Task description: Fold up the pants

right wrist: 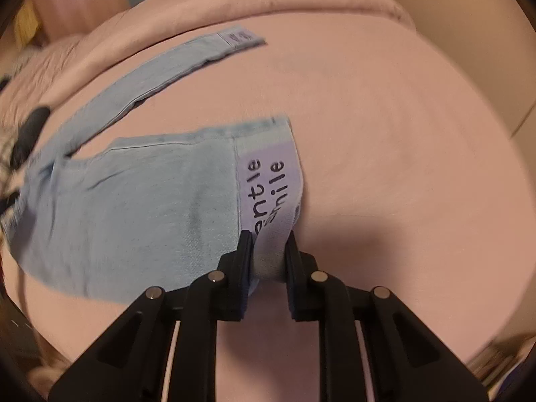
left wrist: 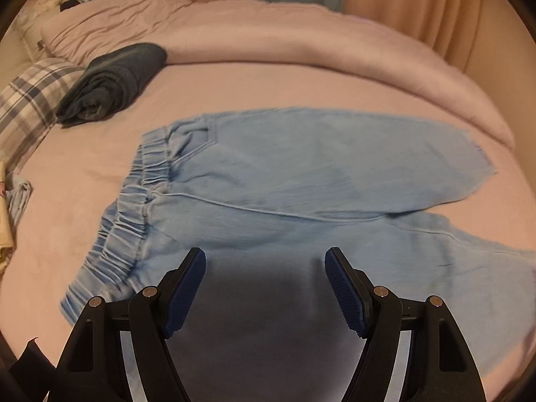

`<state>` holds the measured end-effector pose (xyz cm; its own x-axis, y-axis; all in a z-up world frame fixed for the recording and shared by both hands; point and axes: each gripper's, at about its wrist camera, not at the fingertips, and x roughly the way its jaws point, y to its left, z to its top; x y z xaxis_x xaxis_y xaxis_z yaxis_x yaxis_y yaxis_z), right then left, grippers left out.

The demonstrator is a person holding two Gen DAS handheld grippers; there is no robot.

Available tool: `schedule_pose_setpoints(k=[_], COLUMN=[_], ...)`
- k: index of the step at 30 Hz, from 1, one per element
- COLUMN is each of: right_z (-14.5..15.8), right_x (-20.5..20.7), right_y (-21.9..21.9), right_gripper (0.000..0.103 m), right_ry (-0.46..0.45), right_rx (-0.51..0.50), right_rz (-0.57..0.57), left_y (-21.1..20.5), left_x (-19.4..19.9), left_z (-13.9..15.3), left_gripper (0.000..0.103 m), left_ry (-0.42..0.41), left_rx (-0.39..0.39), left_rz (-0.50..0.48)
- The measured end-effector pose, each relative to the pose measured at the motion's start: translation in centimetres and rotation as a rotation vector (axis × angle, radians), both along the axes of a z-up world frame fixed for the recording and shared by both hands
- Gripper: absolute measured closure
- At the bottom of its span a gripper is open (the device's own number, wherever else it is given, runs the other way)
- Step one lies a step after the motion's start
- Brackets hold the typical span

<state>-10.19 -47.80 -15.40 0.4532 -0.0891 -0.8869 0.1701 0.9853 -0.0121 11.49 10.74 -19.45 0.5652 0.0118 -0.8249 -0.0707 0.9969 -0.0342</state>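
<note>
Light blue pants [left wrist: 301, 167] lie spread flat on the pink bed sheet [left wrist: 83, 174], with the elastic waistband [left wrist: 144, 184] at the left and the legs running right. My left gripper [left wrist: 264, 254] hovers over the near side of the seat, jaws wide open with nothing between them. In the right wrist view the near leg [right wrist: 134, 207] ends in a lavender cuff [right wrist: 268, 181] printed with black letters. My right gripper [right wrist: 268, 238] is shut on the near end of that cuff, and cloth fills the gap. The far leg [right wrist: 150, 77] stretches away with its own cuff [right wrist: 238, 40].
A dark folded garment [left wrist: 114, 80] sits on the bed beyond the waistband, beside a plaid pillow [left wrist: 30, 100]. A bunched pink duvet [left wrist: 268, 33] runs along the far side. More cloth lies at the left edge [left wrist: 16, 201]. Bare sheet [right wrist: 402, 167] lies right of the cuff.
</note>
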Motion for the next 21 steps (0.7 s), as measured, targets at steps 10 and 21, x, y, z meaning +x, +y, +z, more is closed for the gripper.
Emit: schedule_pose_setpoints(k=[10, 21], right_z=[-0.1, 1.5], right_x=[3.2, 20.8], right_y=[0.1, 20.8], right_gripper=[0.07, 0.06], right_ry=[0.153, -0.116], right_rx=[-0.184, -0.13], right_rz=[-0.006, 0.712], left_y=[4.2, 7.7], left_x=[-0.6, 7.7], left_z=[0.6, 2.3], left_gripper=[0.029, 0.029], left_ry=[0.005, -0.033], left_rx=[-0.014, 0.029], left_rz=[0.029, -0.019])
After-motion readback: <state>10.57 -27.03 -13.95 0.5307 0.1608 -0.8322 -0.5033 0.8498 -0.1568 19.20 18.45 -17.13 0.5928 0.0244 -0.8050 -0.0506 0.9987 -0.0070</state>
